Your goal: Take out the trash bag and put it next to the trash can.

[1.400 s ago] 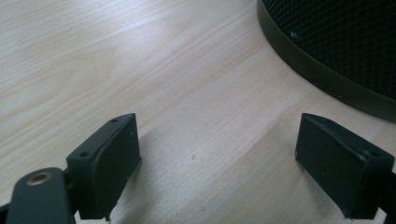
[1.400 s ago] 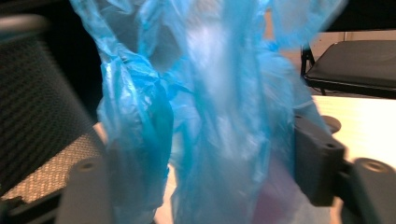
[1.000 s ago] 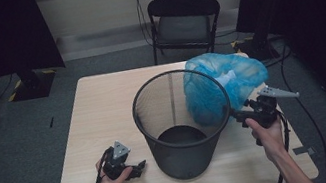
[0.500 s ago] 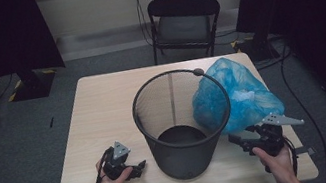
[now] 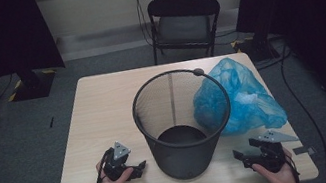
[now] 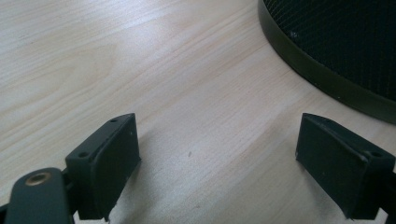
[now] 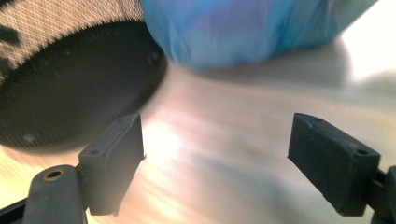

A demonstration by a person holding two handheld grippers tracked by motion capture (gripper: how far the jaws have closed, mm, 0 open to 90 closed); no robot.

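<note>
On the bench [image 5: 101, 97], I am resting both grippers at the near edge: the left gripper [image 5: 136, 169] is sitting with its jaws spread wide over bare wood, just beside the mesh bin [image 5: 181, 118]; the right gripper [image 5: 243, 156] is likewise gaping, holding nothing. The blue bag [image 5: 240, 95] is slumping against the bin's right side, touching it. I am judging the risk this way: reaching in low for the bag could nudge the light bin and tip it, and thin plastic could slip or tear if I am pinching only a loose fold.
</note>
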